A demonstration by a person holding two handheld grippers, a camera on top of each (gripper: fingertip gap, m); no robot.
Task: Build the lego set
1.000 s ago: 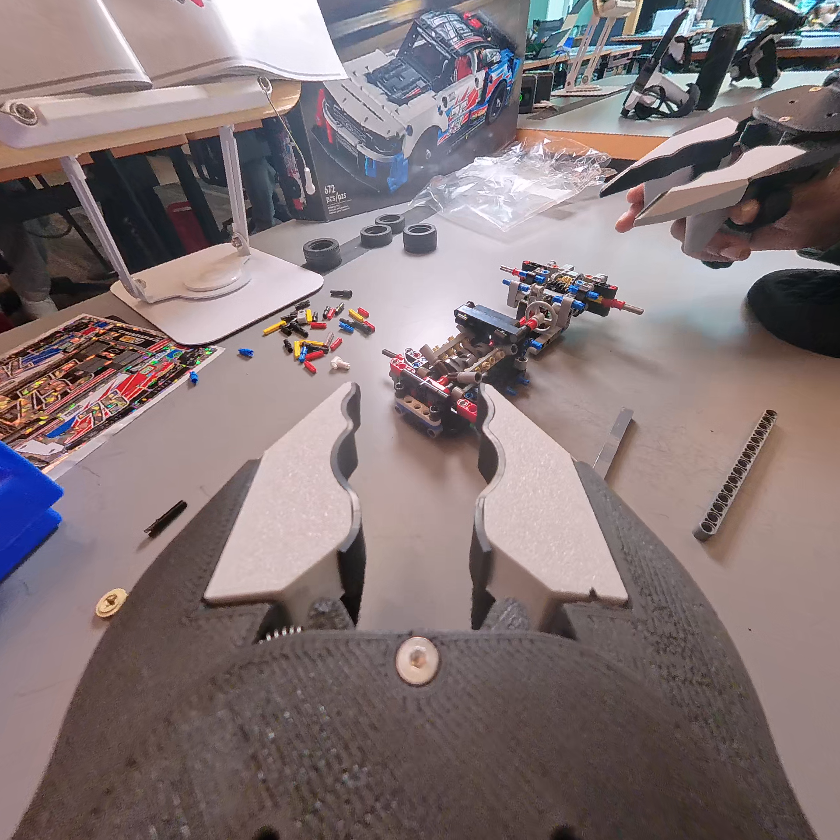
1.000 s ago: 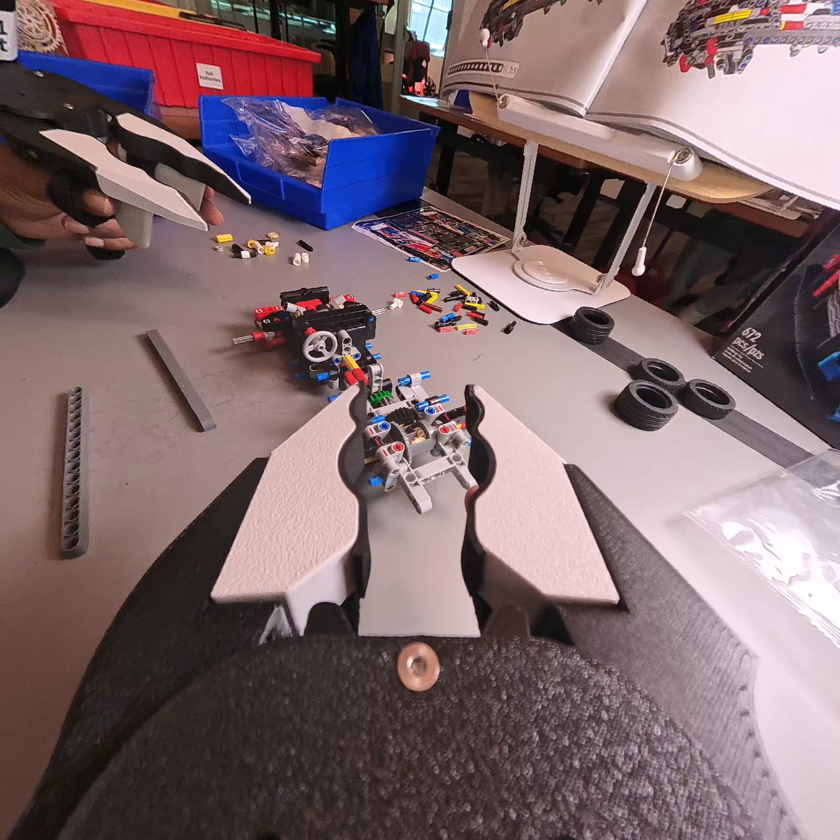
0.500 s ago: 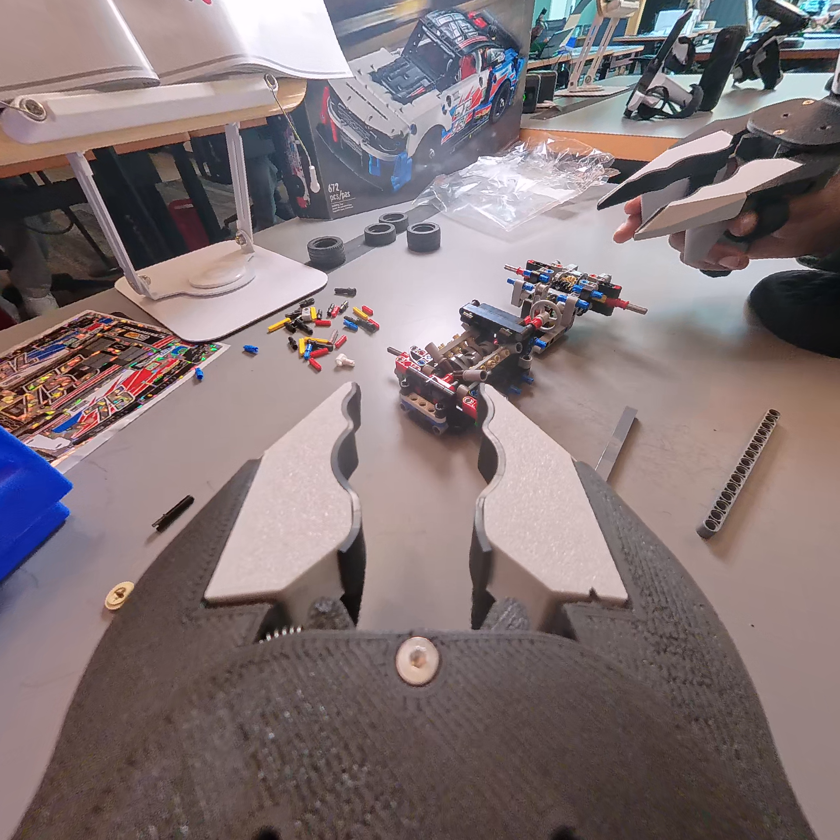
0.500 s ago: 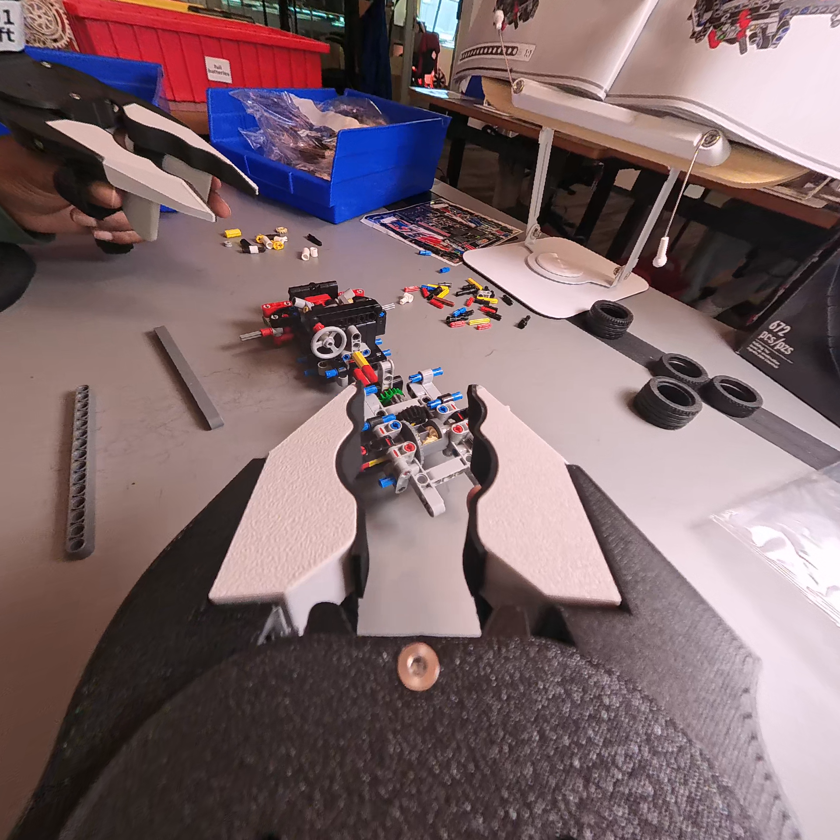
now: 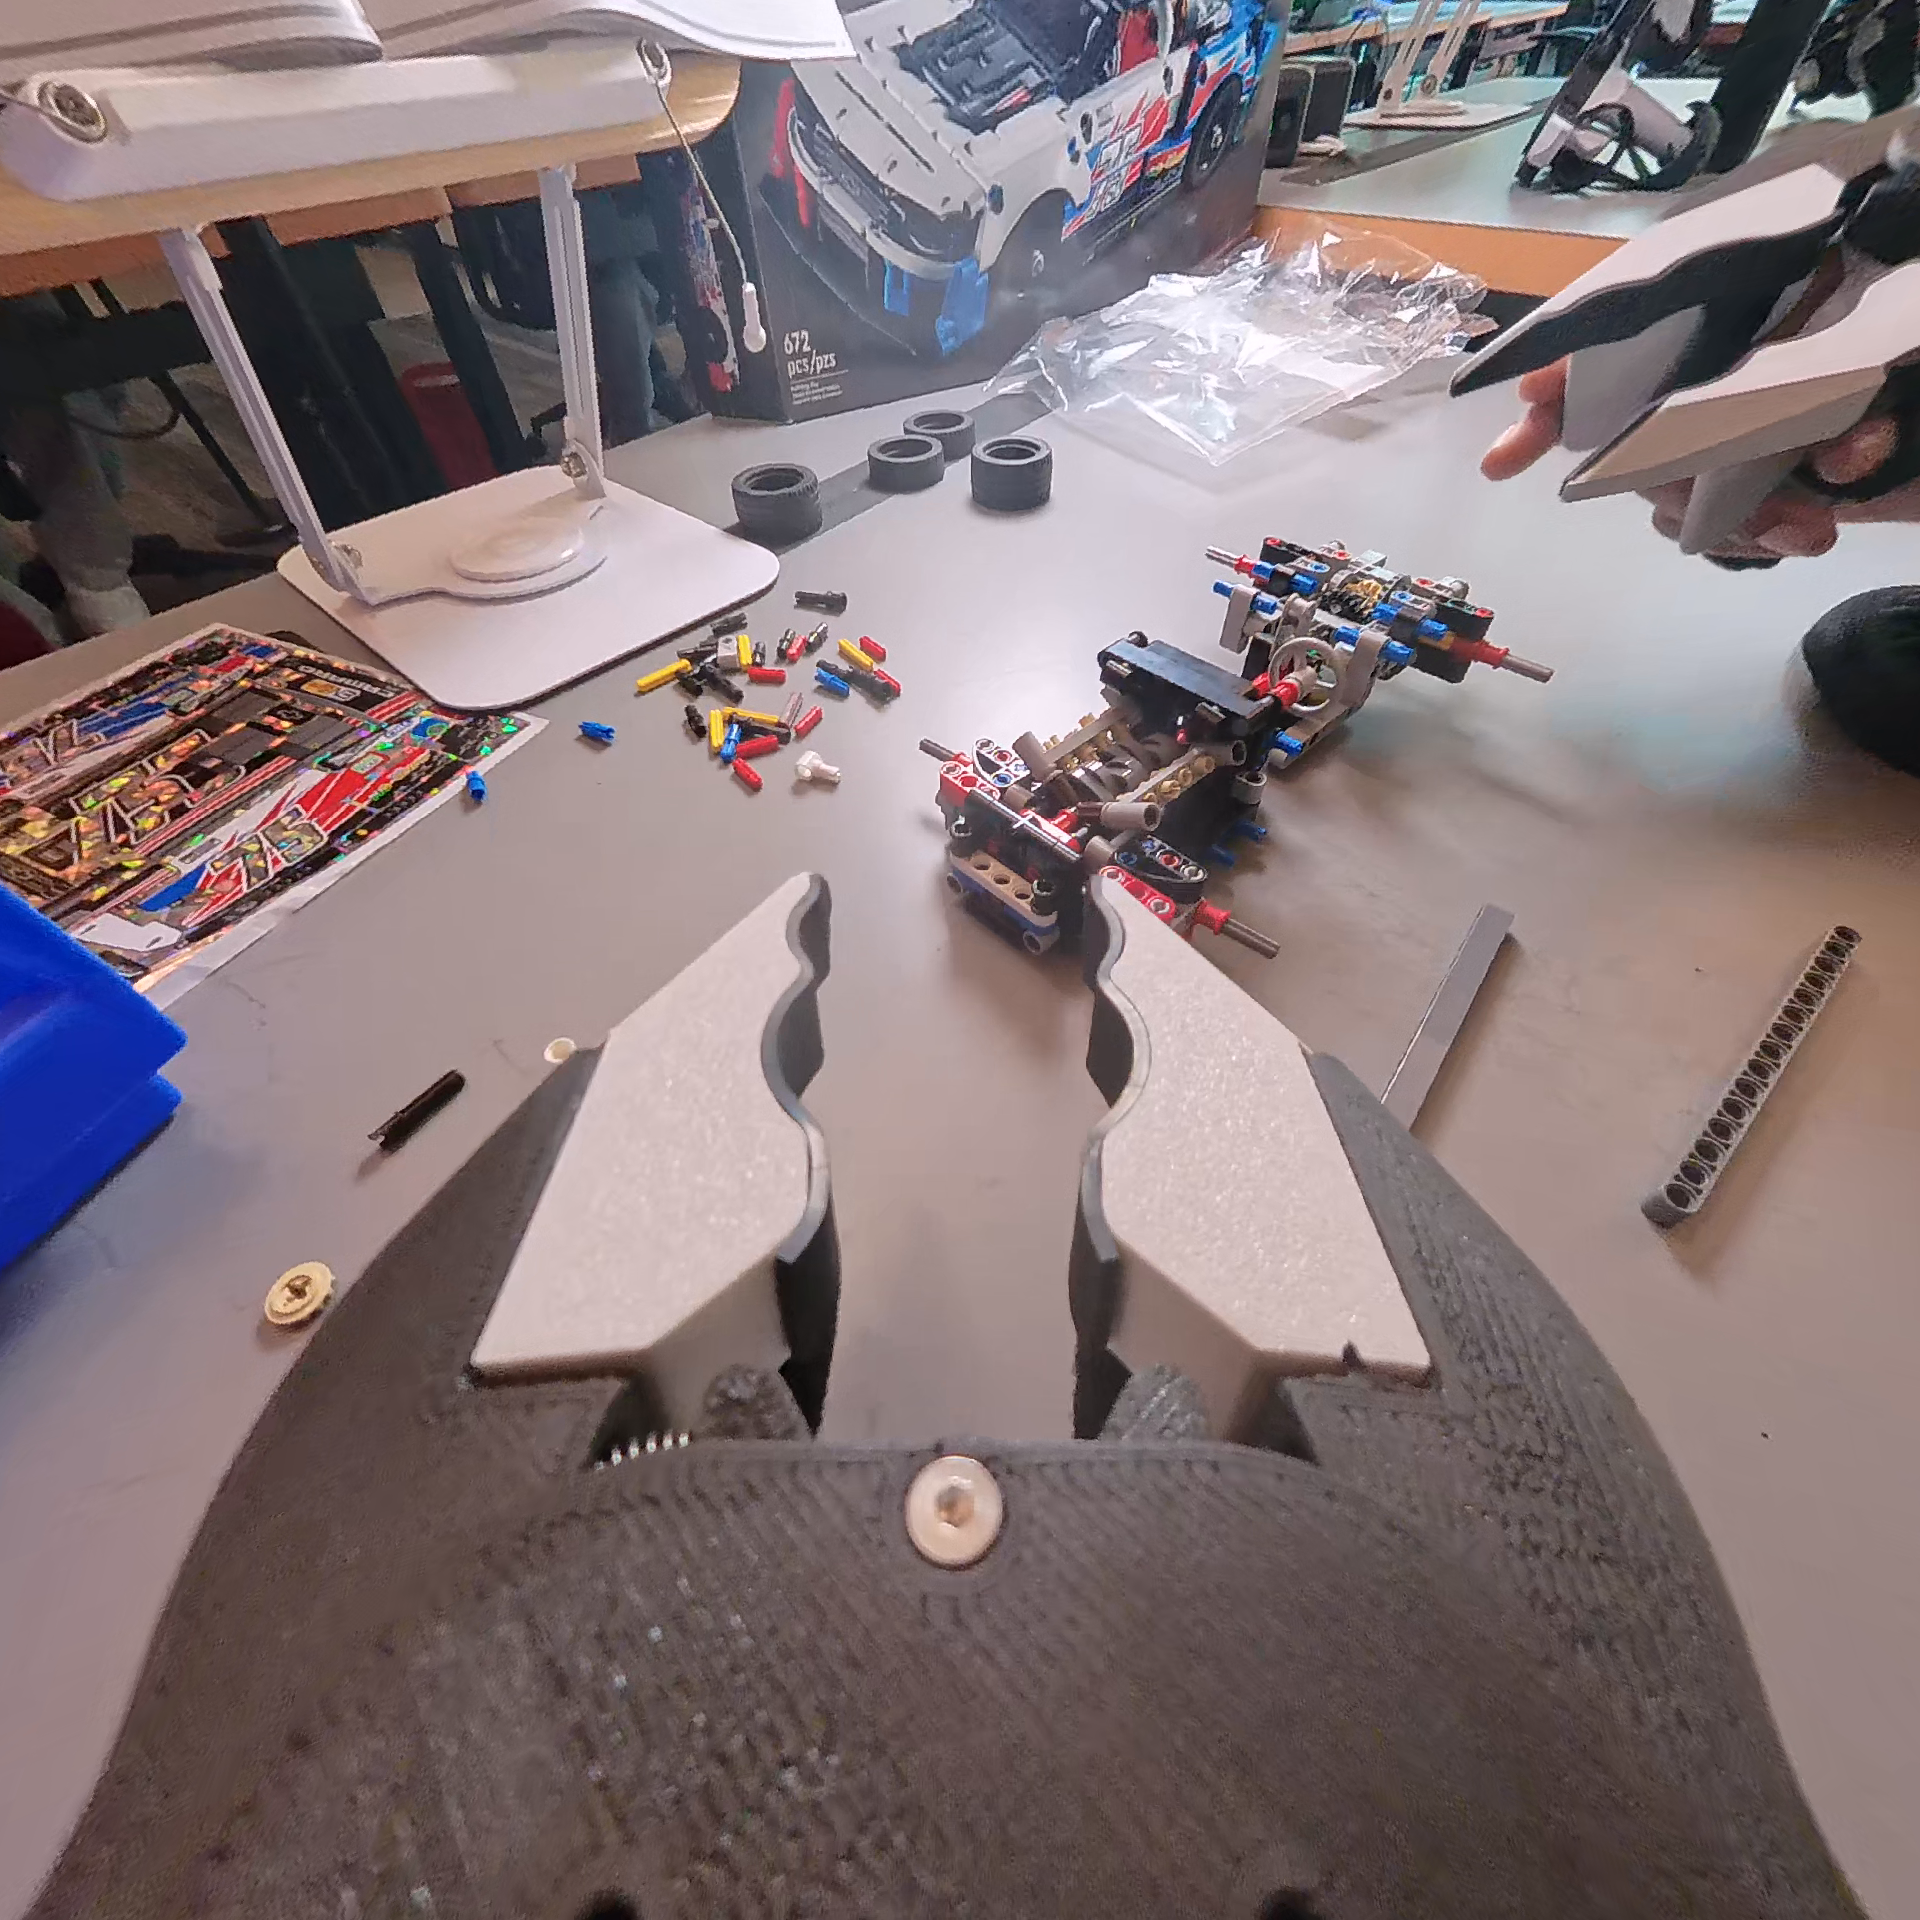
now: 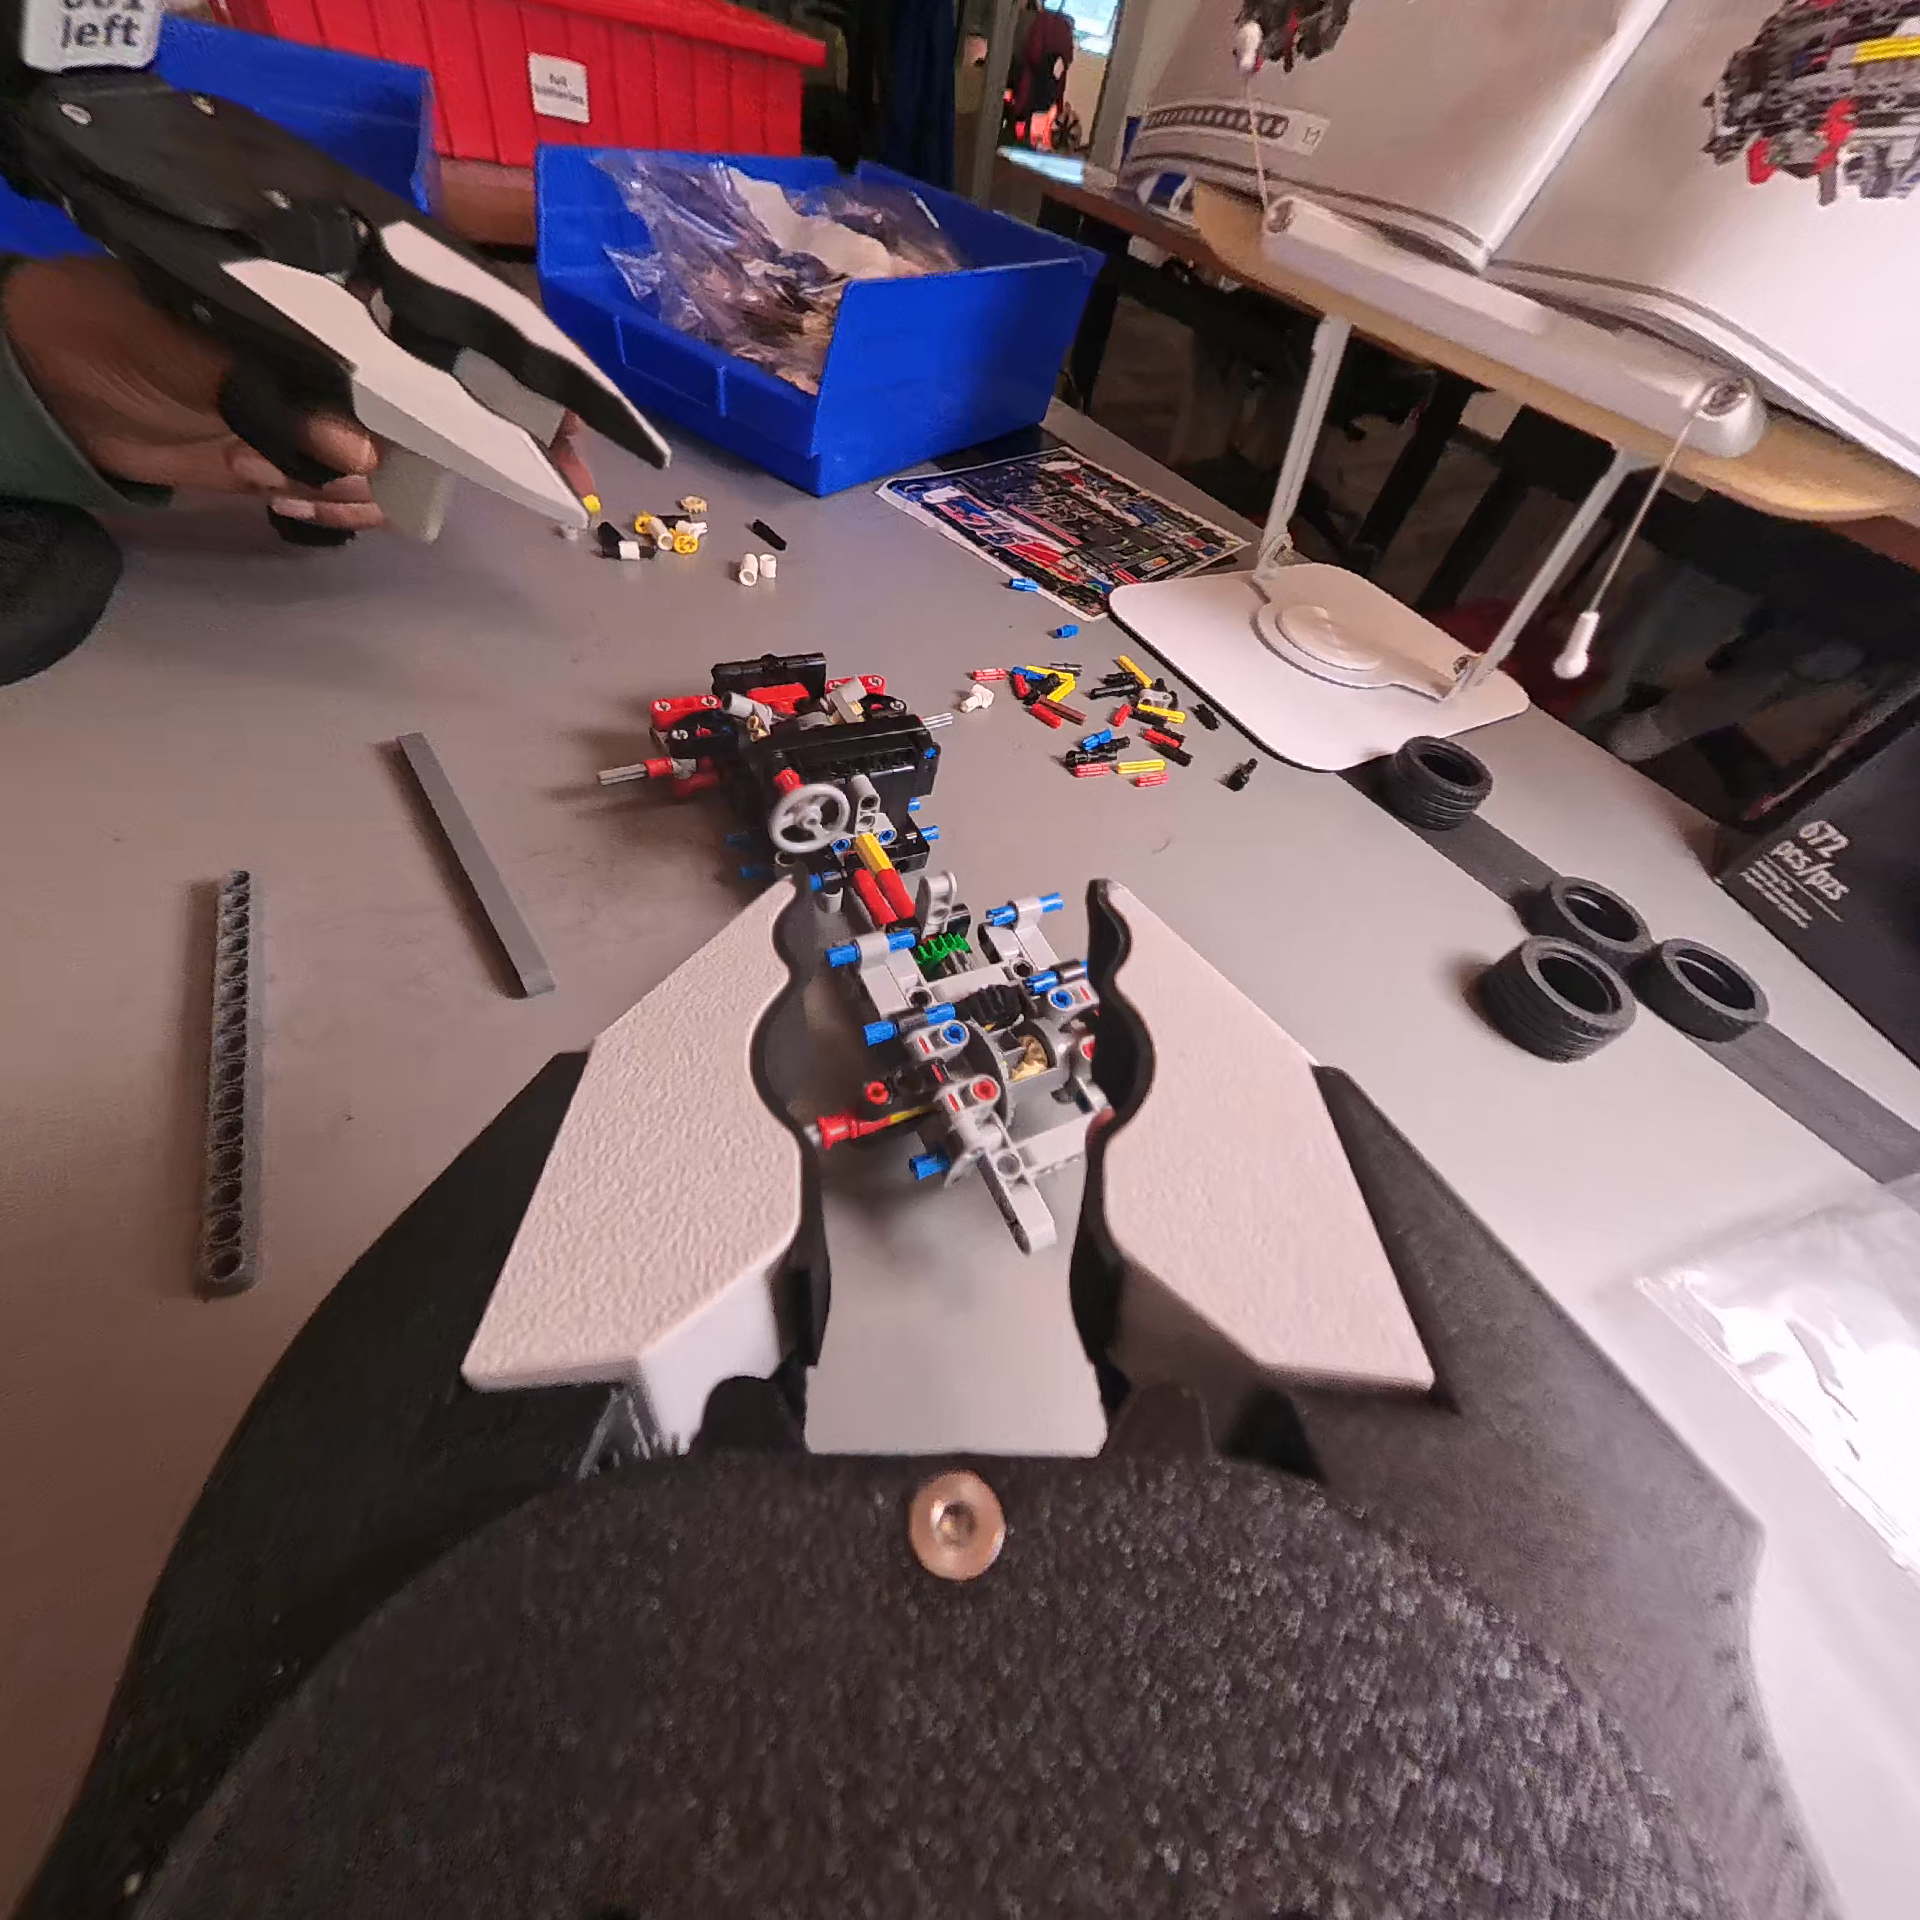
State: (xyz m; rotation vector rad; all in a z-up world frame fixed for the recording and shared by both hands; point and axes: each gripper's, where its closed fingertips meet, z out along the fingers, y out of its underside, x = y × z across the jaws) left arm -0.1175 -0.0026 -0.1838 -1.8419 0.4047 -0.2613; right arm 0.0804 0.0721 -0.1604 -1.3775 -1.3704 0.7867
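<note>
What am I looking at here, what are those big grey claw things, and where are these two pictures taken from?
Each picture comes from a camera mounted on a hand-held gripper, looking forward along its two grey fingers. There is no robot: a person holds one in each hand. The left gripper is open and holds nothing. The right gripper is also open, with one end of the half-built lego chassis lying between its fingers, not pinched. Each gripper shows in the other's view, off to the side.

On the grey table lie a scatter of small coloured pins, three loose black tyres, a long holed beam, a flat grey strip, a shiny sticker sheet and a clear plastic bag. Behind stand the set's box and a white stand holding the open instruction book.
</note>
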